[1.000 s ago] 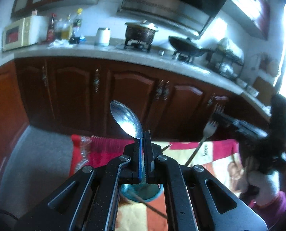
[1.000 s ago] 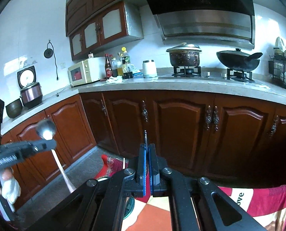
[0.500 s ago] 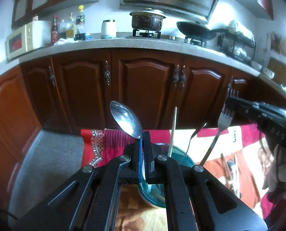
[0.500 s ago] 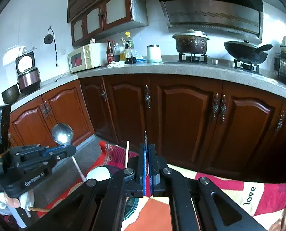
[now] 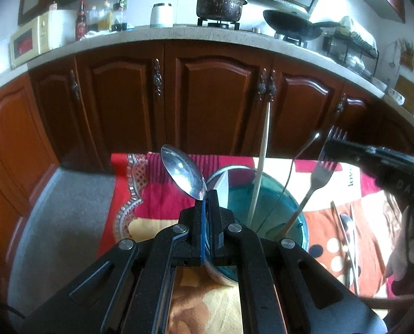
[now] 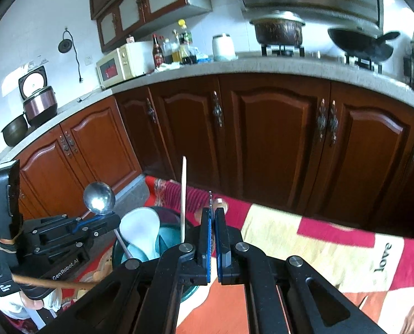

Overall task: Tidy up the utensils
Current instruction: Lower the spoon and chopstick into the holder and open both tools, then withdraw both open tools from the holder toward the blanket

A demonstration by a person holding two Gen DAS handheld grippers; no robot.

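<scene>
The left gripper [image 5: 207, 194], at lower centre of its view, is clenched on a spoon [image 5: 183, 171], bowl up. The right gripper [image 6: 212, 214] clamps a fork [image 5: 322, 172], its handle now dipping into the teal bowl [image 5: 298, 222] at centre. A second ago both hung higher, away from it; both utensils look close to release.

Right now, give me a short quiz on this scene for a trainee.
1. True or false: the left claw is shut on a spoon.
2. What does the right claw grip? A fork, B knife, C ladle.
3. Fill in: the fork's handle dips into the teal ___.
Key: 1 true; 2 A; 3 cup.
</scene>
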